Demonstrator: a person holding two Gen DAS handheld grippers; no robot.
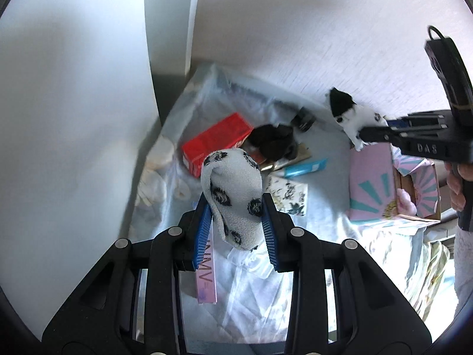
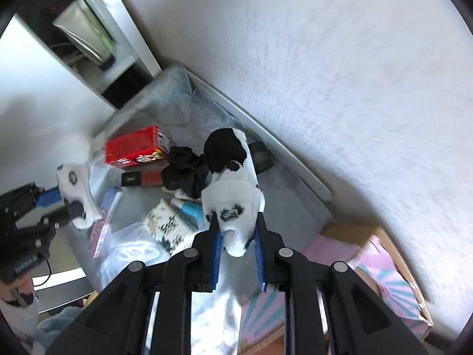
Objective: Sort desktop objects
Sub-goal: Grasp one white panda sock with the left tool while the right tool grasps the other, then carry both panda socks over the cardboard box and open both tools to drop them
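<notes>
My left gripper (image 1: 236,204) is shut on a white sock with black flower prints (image 1: 232,195), held above the cluttered surface; it also shows in the right wrist view (image 2: 78,198). My right gripper (image 2: 236,224) is shut on a matching white sock with a black toe (image 2: 233,177), which also shows in the left wrist view (image 1: 350,115). The right gripper (image 1: 375,134) is at the right in the left wrist view. The left gripper (image 2: 60,204) is at the left in the right wrist view.
Below lie a red box (image 1: 215,140), a black fabric bundle (image 1: 273,142), a blue tube (image 1: 304,168), a patterned packet (image 1: 288,195), a pink strip (image 1: 205,281) and clear plastic bags (image 2: 130,248). A pink-and-teal box (image 1: 372,183) stands at the right. A white wall (image 2: 325,88) is behind.
</notes>
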